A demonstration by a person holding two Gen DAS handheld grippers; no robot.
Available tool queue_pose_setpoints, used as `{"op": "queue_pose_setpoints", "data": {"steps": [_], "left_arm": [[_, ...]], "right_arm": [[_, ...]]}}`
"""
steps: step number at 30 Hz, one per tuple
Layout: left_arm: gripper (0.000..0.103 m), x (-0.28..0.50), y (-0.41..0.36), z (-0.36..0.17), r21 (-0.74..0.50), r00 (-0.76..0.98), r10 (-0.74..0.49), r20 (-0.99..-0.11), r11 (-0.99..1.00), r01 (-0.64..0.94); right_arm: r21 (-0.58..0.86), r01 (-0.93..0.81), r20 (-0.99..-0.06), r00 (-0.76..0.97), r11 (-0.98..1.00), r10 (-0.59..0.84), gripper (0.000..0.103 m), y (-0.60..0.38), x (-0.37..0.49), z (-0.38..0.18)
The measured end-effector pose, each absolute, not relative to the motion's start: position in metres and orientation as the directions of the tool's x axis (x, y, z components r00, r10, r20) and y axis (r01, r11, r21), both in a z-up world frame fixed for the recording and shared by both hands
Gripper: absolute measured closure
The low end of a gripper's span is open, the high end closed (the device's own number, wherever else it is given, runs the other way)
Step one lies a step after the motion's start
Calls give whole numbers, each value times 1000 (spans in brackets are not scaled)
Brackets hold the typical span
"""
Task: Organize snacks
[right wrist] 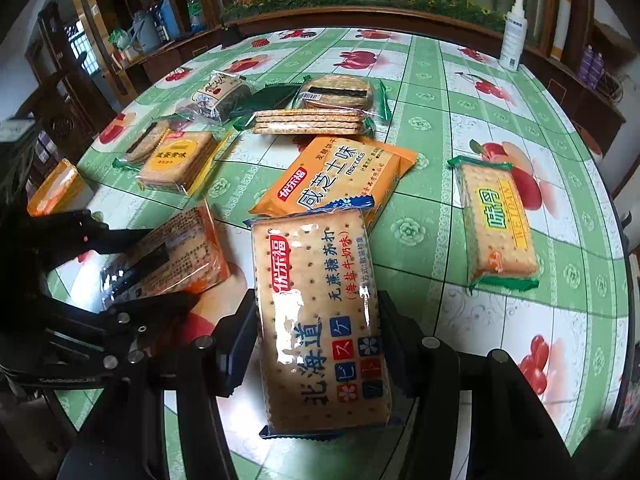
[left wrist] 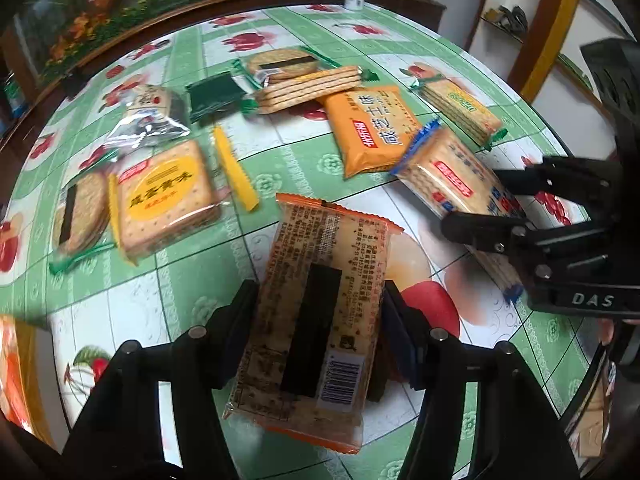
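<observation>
Orange-edged cracker pack [left wrist: 316, 312] clamped in left gripper [left wrist: 320, 336], blue-edged cracker pack [right wrist: 320, 320] in right gripper [right wrist: 316, 340]; other snacks lie scattered on surface [right wrist: 460, 80], sorting barely begun imo

A round worktop [right wrist: 440, 184] under a green-checked fruit-print cloth carries scattered biscuit packs: an orange pack [right wrist: 336, 176] at centre, a green-edged cracker pack [right wrist: 498, 224] at right, a yellow-labelled pack [right wrist: 176, 160] at left, and a white spray bottle [right wrist: 513, 40] at upper right.
</observation>
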State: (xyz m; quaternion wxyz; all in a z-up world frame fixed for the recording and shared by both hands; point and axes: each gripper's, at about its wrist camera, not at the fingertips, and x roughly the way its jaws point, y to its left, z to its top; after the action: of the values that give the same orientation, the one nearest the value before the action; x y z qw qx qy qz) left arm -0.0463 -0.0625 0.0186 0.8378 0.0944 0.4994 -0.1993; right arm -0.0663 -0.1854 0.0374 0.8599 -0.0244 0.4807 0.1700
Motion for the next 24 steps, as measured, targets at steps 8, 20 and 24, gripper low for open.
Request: {"op": "queue_pose_setpoints", "data": {"steps": [8, 20, 24], "left_arm": [[42, -61, -26, 23, -93, 448, -237, -862, 943, 320], [42, -90, 22, 54, -34, 573, -160, -804, 974, 225], [42, -96, 42, 64, -38, 596, -148, -789, 980, 193]], "right_arm": [[177, -306, -787, 527, 936, 321, 47, -179, -86, 53], [217, -363, -758, 522, 906, 391, 47, -136, -93, 62], [211, -396, -755, 515, 894, 406, 47, -115, -93, 68]]}}
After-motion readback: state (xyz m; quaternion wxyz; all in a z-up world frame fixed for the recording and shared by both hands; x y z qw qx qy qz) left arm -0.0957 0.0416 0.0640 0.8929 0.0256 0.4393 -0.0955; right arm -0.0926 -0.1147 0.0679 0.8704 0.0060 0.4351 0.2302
